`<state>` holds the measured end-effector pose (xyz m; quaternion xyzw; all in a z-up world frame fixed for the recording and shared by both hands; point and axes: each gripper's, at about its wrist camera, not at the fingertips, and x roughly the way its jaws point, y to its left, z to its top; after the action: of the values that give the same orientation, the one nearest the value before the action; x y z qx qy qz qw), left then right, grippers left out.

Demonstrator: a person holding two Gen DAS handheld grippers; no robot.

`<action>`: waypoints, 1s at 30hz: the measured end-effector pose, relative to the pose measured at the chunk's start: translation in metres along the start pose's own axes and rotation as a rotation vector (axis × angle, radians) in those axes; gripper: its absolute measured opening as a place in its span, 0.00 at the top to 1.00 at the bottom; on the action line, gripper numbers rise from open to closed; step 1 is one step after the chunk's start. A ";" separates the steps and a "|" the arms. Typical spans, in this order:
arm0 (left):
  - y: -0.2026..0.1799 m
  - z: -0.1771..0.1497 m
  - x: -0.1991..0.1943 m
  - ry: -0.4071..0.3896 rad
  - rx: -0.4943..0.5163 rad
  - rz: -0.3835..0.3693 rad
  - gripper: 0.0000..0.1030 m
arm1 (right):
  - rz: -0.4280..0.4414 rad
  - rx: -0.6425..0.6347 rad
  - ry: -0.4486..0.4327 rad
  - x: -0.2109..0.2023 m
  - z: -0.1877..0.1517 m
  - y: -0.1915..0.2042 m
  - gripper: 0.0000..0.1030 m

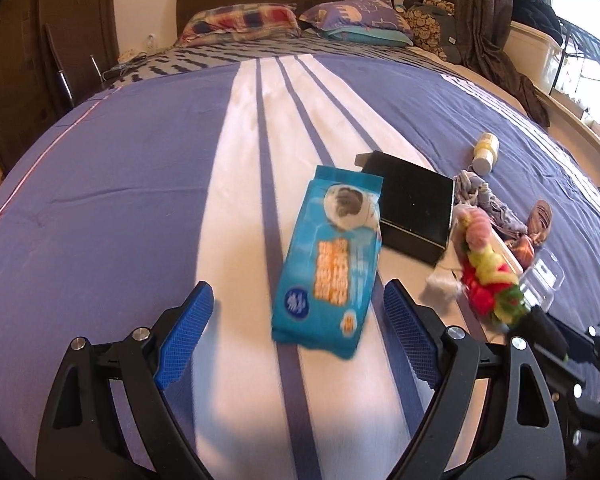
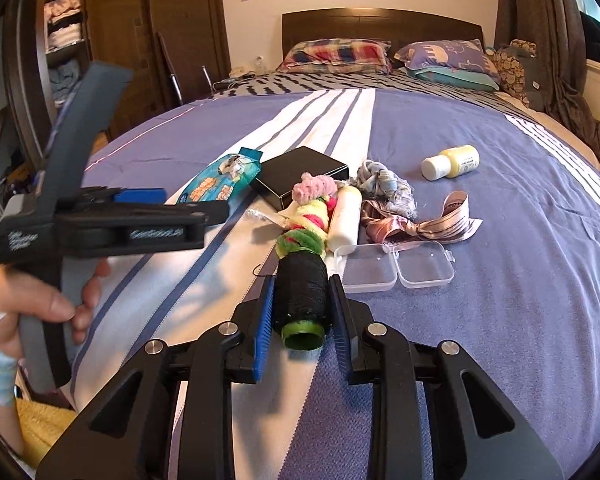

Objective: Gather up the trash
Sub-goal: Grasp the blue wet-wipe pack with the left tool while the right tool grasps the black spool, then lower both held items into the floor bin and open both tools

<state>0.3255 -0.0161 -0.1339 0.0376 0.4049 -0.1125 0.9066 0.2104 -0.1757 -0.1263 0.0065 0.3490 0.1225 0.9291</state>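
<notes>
Stretching across both views is the big bed (image 1: 140,184) under its blue cover with white stripes, and the clutter sits in a loose cluster on the striped middle. Biggest of the pieces is the flat black rectangular box (image 1: 416,204), with the blue plastic wet-wipe packet (image 1: 328,256) lying just beside it, one corner overlapping the box's edge. Over on the left, the left gripper (image 1: 298,320) hangs spread wide above the near end of that packet, blue pads either side of it and clear of it, gripping nothing. Now the right gripper (image 2: 302,308): clamped on the black thread spool with a green core (image 2: 302,292), both blue pads pressed against its sides, the spool lying on the cover with its green end toward the camera. Its far end touches the fuzzy pink, yellow and green yarn bundle (image 2: 308,216). Just right of that lies a white cylindrical tube (image 2: 345,216), and near the spool an open clear plastic hinged case (image 2: 396,268). Further out, a pink striped ribbon (image 2: 420,224), a crumpled grey-blue cloth (image 2: 384,184), and well apart, a small yellow bottle with a white cap (image 2: 452,162) on its side.
</notes>
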 end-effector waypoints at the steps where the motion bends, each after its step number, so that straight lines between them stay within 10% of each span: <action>1: 0.000 0.001 0.002 0.003 0.000 -0.006 0.24 | 0.000 -0.001 -0.001 0.000 0.000 0.000 0.73; 5: 0.002 0.001 0.003 0.007 -0.004 -0.011 0.58 | -0.004 -0.008 0.000 -0.001 -0.002 0.001 0.73; 30: -0.022 -0.106 -0.098 0.002 -0.029 -0.044 0.64 | -0.068 -0.006 0.040 -0.064 -0.053 0.009 0.74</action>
<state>0.1802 -0.0041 -0.1320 0.0157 0.4079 -0.1263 0.9041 0.1278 -0.1860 -0.1242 -0.0108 0.3669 0.0919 0.9256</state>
